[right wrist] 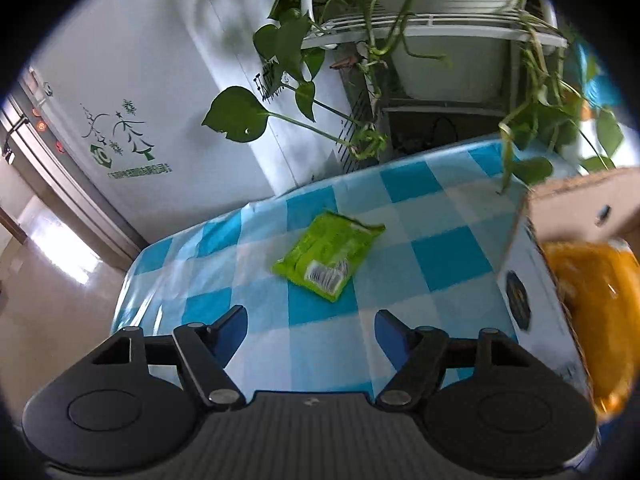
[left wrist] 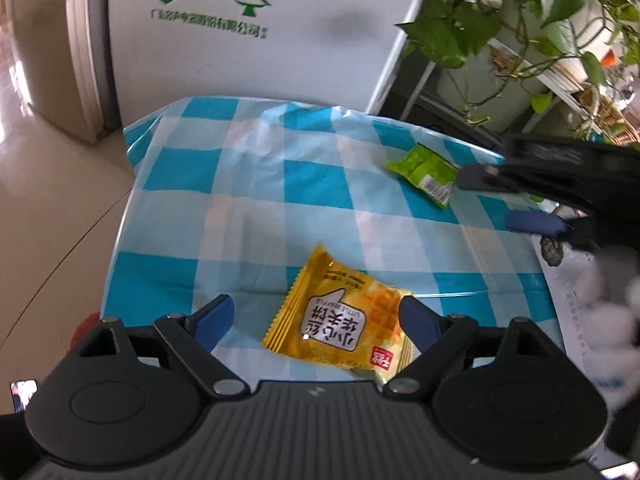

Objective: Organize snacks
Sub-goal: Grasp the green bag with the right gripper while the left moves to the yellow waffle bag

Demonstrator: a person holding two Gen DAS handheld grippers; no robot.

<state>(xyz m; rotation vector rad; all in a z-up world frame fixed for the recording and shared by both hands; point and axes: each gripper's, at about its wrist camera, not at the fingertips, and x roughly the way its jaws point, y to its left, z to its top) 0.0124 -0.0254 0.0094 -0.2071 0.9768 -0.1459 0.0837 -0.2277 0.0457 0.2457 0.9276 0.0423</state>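
While our left gripper (left wrist: 314,322) sits with jaws open around the yellow waffle snack packet (left wrist: 340,320) at lower centre, our right gripper (right wrist: 310,330) has jaws open, the green snack packet (right wrist: 328,254) mid-frame on the blue-checked desk (right wrist: 448,256).

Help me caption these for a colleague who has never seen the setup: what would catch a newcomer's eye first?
The blue-and-white checked tablecloth fills both views. On it lie two bright snack packets: a yellow waffle packet right between the open fingers of the left gripper, and a green packet farther back, ahead of the open right gripper. Trailing green plant leaves hang over the table's far side.
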